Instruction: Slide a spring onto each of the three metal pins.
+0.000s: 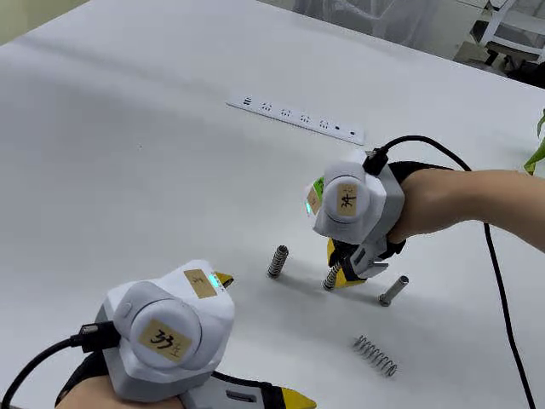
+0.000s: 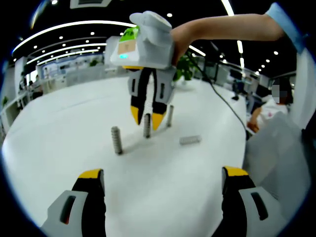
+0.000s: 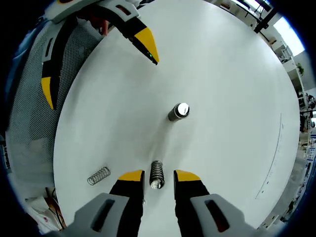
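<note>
Spring (image 3: 156,171) sits on a pin (image 3: 156,185) between the right gripper (image 3: 158,174) jaws, which are slightly parted with a gap on each side and grip nothing.

The step looks like seating and release. It would go best by backing straight off along the pin's axis with the jaws evenly parted, so that neither tip snags a coil or tips the pin. Beyond the jaw tips stands a sleeved pin (image 1: 278,261), and a loose spring (image 1: 375,355) lies flat off to one side of them. The bare pin (image 1: 393,290) is just beside them on the other side. The left gripper (image 2: 163,173) has its jaws wide apart and empty, well back from the pins. In the head view the right jaws cover the pin's foot, so I cannot tell whether the spring is fully down. The bare pin looks tilted in the head view but upright in the left gripper view, and I cannot tell which is true.
</note>
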{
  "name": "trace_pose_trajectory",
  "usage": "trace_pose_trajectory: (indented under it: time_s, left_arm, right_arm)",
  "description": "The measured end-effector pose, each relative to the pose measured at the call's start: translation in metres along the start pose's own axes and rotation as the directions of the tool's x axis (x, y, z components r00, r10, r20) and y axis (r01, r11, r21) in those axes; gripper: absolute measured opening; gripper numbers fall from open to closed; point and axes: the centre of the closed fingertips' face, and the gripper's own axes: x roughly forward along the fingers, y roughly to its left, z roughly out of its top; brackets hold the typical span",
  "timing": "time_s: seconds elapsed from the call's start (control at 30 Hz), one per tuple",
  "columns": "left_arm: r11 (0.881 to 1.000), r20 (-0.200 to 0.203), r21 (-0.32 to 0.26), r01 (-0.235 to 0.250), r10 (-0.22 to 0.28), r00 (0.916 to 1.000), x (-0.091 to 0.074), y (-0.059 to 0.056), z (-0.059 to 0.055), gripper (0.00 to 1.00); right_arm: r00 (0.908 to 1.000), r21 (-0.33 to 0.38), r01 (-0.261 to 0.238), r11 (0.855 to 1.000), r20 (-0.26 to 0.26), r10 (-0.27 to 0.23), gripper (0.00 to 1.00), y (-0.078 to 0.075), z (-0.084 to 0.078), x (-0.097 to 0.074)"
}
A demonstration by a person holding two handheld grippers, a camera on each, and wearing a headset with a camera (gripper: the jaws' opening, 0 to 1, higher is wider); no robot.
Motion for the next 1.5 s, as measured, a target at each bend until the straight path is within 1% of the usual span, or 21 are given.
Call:
trace_pose_trajectory:
  time_s: [0.07, 0.17, 0.27, 0.33, 0.4, 0.5, 0.63, 0.77, 0.83, 0.87, 1.0, 1.1, 1.17, 1.23, 1.27, 1.3, 1.33, 1.37, 1.43, 1.47, 1.5]
  left_arm:
    - [1.0, 0.0, 0.0, 0.0, 0.0, 1.0, 0.0, 0.0, 0.0, 1.0]
    - [1.0, -0.002, 0.001, 0.002, -0.002, 1.0, 0.0, 0.0, 0.0, 1.0]
    - [1.0, -0.002, 0.001, 0.003, -0.003, 1.0, 0.0, -0.001, 0.0, 1.0]
    - [1.0, -0.002, 0.003, 0.005, -0.005, 1.0, 0.0, -0.002, 0.0, 1.0]
    - [1.0, -0.003, 0.005, 0.007, -0.007, 1.0, 0.0, -0.003, 0.0, 1.0]
    - [1.0, -0.004, 0.008, 0.006, -0.006, 1.0, 0.0, -0.003, 0.0, 1.0]
    - [1.0, -0.001, -0.002, 0.001, -0.001, 1.0, 0.0, -0.002, 0.0, 1.0]
    - [1.0, 0.002, -0.002, 0.0, 0.0, 1.0, 0.0, -0.003, 0.001, 1.0]
    - [1.0, 0.001, 0.0, 0.0, 0.0, 1.0, 0.0, -0.003, 0.001, 1.0]
    - [1.0, 0.001, 0.0, 0.0, 0.0, 1.0, 0.0, -0.003, 0.001, 1.0]
    - [1.0, 0.009, -0.012, 0.004, -0.004, 1.0, 0.001, -0.004, 0.002, 1.0]
    - [1.0, 0.014, -0.012, 0.003, -0.003, 0.9999, 0.001, -0.004, 0.003, 1.0]
    - [1.0, 0.014, -0.01, 0.004, -0.004, 0.9999, 0.001, -0.005, 0.003, 1.0]
    - [1.0, 0.011, -0.005, 0.006, -0.006, 0.9999, 0.001, -0.006, 0.003, 1.0]
    - [1.0, 0.011, -0.003, 0.007, -0.007, 0.9999, 0.001, -0.007, 0.003, 1.0]
    - [1.0, 0.011, -0.001, 0.008, -0.008, 0.9999, 0.001, -0.007, 0.003, 1.0]
    - [1.0, 0.01, 0.002, 0.009, -0.009, 0.9999, 0.002, -0.008, 0.003, 1.0]
    - [1.0, 0.008, 0.005, 0.012, -0.012, 0.9999, 0.002, -0.01, 0.003, 1.0]
    - [1.0, 0.0, 0.011, 0.017, -0.017, 0.9998, 0.003, -0.012, 0.001, 1.0]
    - [1.0, -0.005, 0.018, 0.022, -0.022, 0.9998, 0.003, -0.013, 0.0, 1.0]
    - [1.0, -0.008, 0.02, 0.023, -0.023, 0.9997, 0.004, -0.014, 0.0, 1.0]
  right_arm:
    - [0.9999, -0.001, 0.014, 1.0, 0.007, -0.014, 0.28, -0.003, -0.001, -0.001]
    - [0.9996, 0.016, 0.016, 1.0, 0.023, -0.016, 0.37, -0.002, -0.002, -0.003]
    - [0.9988, 0.03, 0.023, 0.999, 0.043, -0.024, 0.49, 0.0, -0.002, -0.005]
    - [0.997, 0.055, 0.032, 0.998, 0.069, -0.035, 0.56, 0.001, -0.002, -0.006]
    - [0.9924, 0.092, 0.036, 0.995, 0.114, -0.046, 0.67, 0.003, 0.002, -0.008]
    - [0.9858, 0.148, 0.041, 0.988, 0.155, -0.065, 0.82, 0.006, 0.003, -0.009]
    - [0.9772, 0.208, 0.053, 0.977, 0.191, -0.093, 0.92, 0.01, 0.0, -0.01]
    - [0.9685, 0.244, 0.07, 0.967, 0.216, -0.125, 0.98, 0.014, -0.001, -0.013]
    - [0.9624, 0.269, 0.083, 0.96, 0.228, -0.147, 0.99, 0.014, -0.002, -0.016]
    - [0.9591, 0.279, 0.087, 0.956, 0.236, -0.156, 0.99, 0.014, -0.002, -0.017]
    - [0.9399, 0.345, 0.097, 0.934, 0.277, -0.2, 0.99, 0.017, -0.002, -0.023]
    - [0.927, 0.38, 0.111, 0.918, 0.293, -0.234, 0.99, 0.02, -0.005, -0.026]
    - [0.9149, 0.416, 0.119, 0.902, 0.307, -0.263, 0.99, 0.023, -0.008, -0.028]
    - [0.9023, 0.469, 0.112, 0.876, 0.322, -0.287, 0.99, 0.027, -0.011, -0.031]
    - [0.894, 0.488, 0.111, 0.866, 0.331, -0.302, 0.99, 0.028, -0.011, -0.032]
    - [0.8853, 0.499, 0.109, 0.859, 0.344, -0.313, 0.99, 0.029, -0.011, -0.033]
    - [0.8791, 0.511, 0.113, 0.852, 0.348, -0.325, 0.99, 0.033, -0.014, -0.035]
    - [0.8754, 0.526, 0.124, 0.841, 0.341, -0.343, 0.99, 0.036, -0.018, -0.036]
    - [0.8709, 0.533, 0.139, 0.834, 0.336, -0.359, 0.99, 0.041, -0.022, -0.036]
    - [0.8647, 0.549, 0.147, 0.823, 0.332, -0.377, 0.99, 0.043, -0.026, -0.038]
    - [0.8605, 0.558, 0.15, 0.816, 0.333, -0.386, 0.99, 0.046, -0.027, -0.039]
